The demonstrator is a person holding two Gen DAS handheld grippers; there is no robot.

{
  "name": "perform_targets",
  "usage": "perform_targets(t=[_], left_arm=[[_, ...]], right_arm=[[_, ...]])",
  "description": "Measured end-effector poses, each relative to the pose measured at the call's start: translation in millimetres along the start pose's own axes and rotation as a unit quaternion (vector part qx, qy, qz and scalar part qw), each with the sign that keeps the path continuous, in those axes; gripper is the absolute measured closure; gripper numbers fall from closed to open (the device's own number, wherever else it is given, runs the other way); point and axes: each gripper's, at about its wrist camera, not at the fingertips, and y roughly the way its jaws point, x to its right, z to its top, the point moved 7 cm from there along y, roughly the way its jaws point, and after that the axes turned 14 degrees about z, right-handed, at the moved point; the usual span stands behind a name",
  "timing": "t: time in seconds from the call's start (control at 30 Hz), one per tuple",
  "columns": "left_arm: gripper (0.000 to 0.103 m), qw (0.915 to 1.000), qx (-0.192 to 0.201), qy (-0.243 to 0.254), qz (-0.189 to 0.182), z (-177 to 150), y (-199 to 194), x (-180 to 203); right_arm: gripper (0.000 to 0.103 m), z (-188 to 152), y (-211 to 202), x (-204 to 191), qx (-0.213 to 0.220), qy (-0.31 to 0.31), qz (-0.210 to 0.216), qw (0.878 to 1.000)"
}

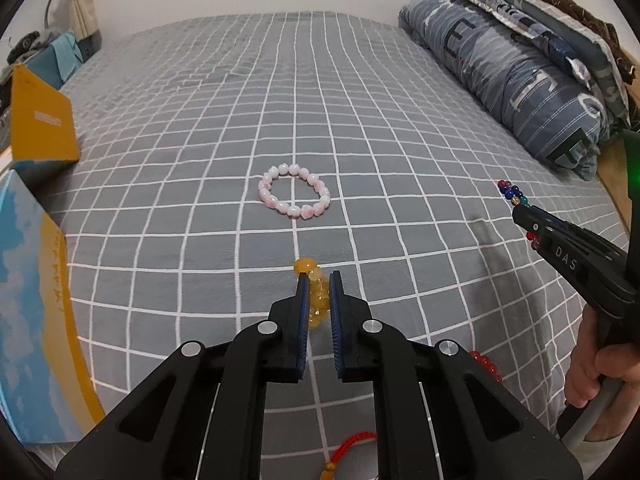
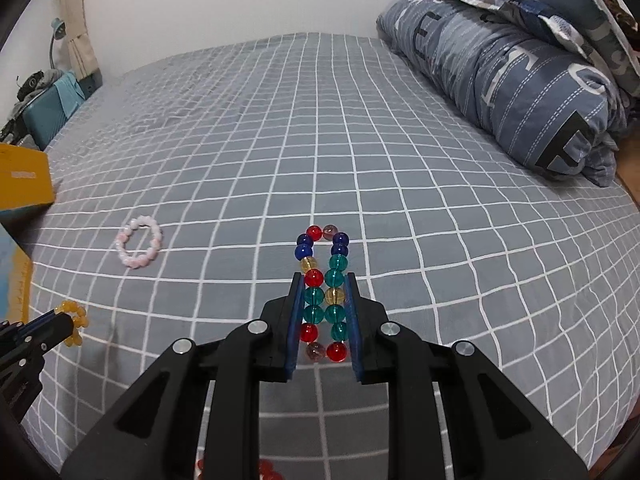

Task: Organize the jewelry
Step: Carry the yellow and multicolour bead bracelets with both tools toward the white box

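Left wrist view: my left tool (image 1: 319, 280) is clamped on the yellow bead bracelet (image 1: 316, 296), the blue pads nearly together, with amber beads bunched between them and one fat bead poking out past the tips at 12 o'clock. Beyond it, also at 12 o'clock, the pink bead bracelet (image 1: 295, 196) lies flat in a ring on the grey checked bed (image 1: 200, 152). At 3 o'clock my right tool (image 1: 520, 212) comes in, a hand (image 1: 592, 372) on its grip, coloured beads sticking out either side of its tip. A red bead bracelet (image 1: 486, 364) lies on the bed at 4 o'clock, and a red cord (image 1: 354, 442) shows under my tool at 6 o'clock.

Right wrist view: my right tool is closed on the multicoloured bead bracelet (image 2: 322, 280), squeezed into two straight rows between the pads, its looped end reaching past the tips at 12 o'clock. The pink bracelet sits at 10 o'clock; my left tool holds the yellow beads at 9 o'clock.
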Motion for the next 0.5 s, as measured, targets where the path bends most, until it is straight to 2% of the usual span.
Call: perform_targets(t=[0.3,0.5], left_arm=[[0.094,0.9986,0.046,-0.015,0.023,-6.5,-29.8,-19.4],[0.094,0.9976,0.058,-0.021,0.031,-20.4,-42.5,-31.6]], right_arm=[[0.084,-13.9,-28.1,-16.5,0.019,-0.007,0.012,1.000],[0.084,-28.3,-42.3,-22.3,0.026,-0.006,0.014,1.000]])
